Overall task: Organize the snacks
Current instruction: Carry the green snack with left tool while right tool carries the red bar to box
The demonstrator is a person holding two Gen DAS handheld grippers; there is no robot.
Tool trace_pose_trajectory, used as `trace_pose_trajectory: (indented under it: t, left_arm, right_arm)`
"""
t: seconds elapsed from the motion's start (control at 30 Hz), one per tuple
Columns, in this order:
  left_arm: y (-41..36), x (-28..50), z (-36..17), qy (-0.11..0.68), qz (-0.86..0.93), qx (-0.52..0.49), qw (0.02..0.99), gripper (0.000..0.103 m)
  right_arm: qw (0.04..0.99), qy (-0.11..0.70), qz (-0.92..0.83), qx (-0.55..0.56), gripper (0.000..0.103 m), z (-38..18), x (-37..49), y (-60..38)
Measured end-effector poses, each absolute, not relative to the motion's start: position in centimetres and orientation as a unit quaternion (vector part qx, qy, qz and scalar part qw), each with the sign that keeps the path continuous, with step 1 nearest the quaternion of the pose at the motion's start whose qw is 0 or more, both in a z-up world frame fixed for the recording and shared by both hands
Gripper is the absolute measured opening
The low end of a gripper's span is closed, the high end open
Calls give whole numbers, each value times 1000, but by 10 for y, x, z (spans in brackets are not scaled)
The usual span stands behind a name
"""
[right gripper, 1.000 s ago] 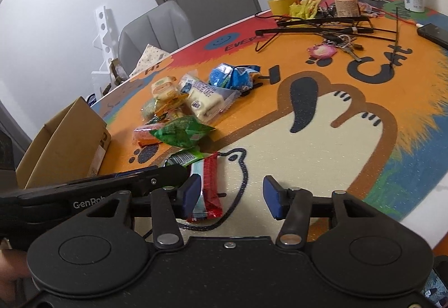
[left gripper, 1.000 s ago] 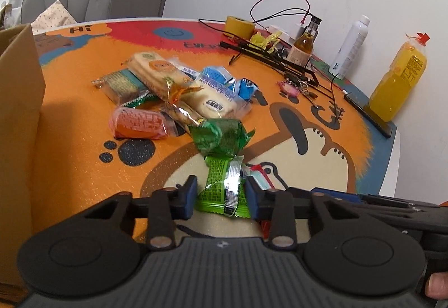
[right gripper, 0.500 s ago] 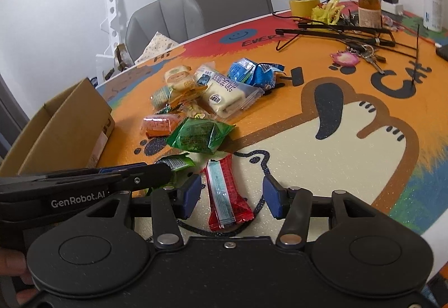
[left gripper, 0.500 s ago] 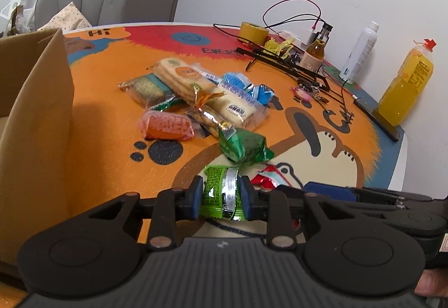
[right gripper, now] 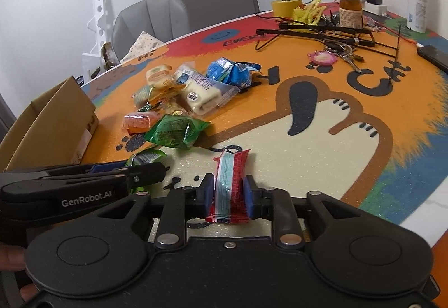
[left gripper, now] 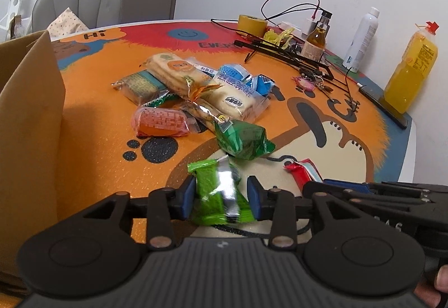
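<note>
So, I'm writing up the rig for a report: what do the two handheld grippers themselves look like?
Both are matte black plastic with two round discs, ribbed bodies, silver pivot screws and blue pads on the fingers. The left gripper carries white "GenRobot.AI" lettering on its side; the right gripper looks the same. No cables show.

Green packet (left gripper: 219, 196) – tong-held, red bar (right gripper: 228, 190) likewise, heap (left gripper: 190, 92) beyond

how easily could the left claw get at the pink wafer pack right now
Probably not yet: the left claw is shut on the light green snack, so it is occupied. The path itself looks free, since the pink wafer pack lies unburied at the pile's near edge.
</note>
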State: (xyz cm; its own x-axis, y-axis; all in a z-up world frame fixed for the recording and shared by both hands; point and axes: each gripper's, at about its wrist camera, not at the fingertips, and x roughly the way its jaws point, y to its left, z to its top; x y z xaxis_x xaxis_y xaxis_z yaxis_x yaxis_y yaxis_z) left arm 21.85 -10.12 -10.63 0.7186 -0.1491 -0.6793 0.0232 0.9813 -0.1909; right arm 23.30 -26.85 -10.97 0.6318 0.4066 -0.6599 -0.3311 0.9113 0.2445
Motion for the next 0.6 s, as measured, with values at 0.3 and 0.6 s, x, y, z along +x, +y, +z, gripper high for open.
trace_pose_trajectory:
  t: [0.3, 0.6]
  left_arm:
    - [-97, 213, -103, 371, -40, -84, 924, 29]
    - [-92, 197, -79, 342, -33, -84, 935, 29]
  right_arm:
    - [909, 365, 201, 31, 19, -109, 230, -262]
    - [918, 338, 202, 50, 19, -90, 220, -263]
